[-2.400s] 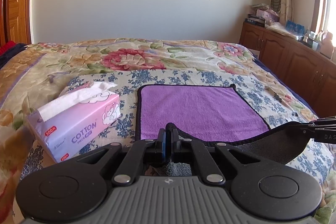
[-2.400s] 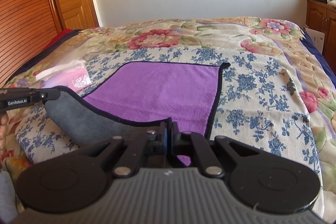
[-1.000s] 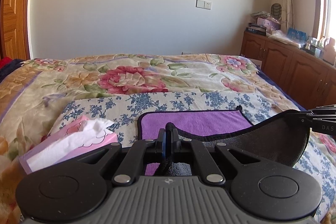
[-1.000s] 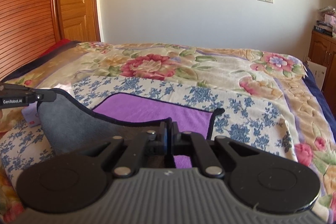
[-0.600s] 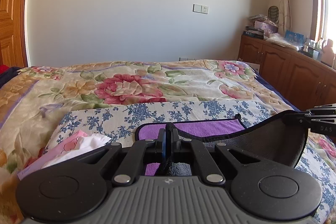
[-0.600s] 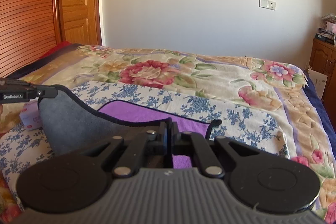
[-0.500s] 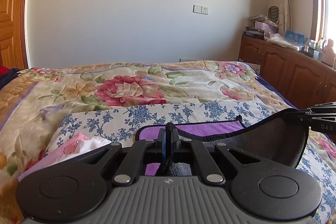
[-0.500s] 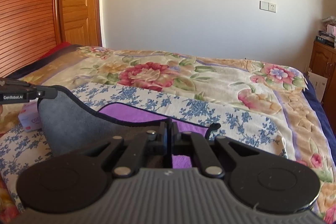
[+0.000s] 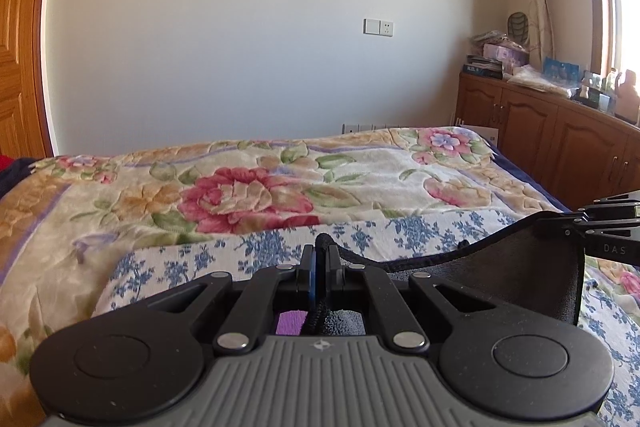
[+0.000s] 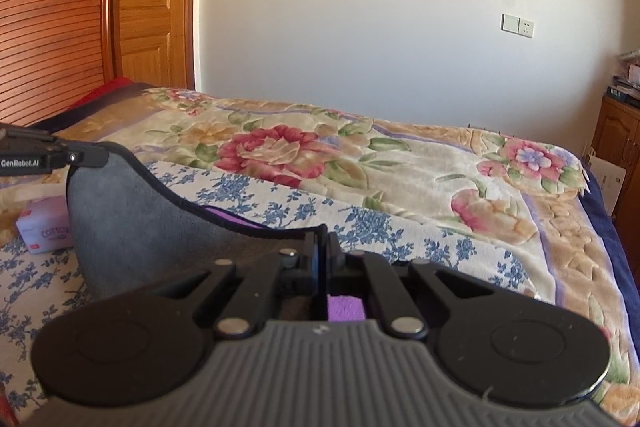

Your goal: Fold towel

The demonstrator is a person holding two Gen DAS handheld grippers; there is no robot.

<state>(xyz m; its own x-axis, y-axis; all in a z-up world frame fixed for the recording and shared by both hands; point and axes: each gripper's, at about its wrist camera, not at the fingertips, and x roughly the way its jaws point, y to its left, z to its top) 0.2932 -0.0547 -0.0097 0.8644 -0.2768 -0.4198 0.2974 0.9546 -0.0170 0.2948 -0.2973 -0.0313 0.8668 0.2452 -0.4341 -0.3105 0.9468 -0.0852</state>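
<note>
Both grippers have carried the towel's (image 10: pixel 132 219) near edge further forward, so less purple face shows than before. Left gripper (image 9: pixel 319 259): jaws clamped on one towel corner. Right gripper (image 10: pixel 320 247): jaws clamped on the other corner. Between them the grey underside hangs in a sag above the bed (image 9: pixel 248 183). Tissue box (image 10: pixel 44 223) sits beside the towel.

Towel (image 10: pixel 132 227) above bed (image 10: pixel 400 163), tissue box (image 10: pixel 44 223) at its left.
</note>
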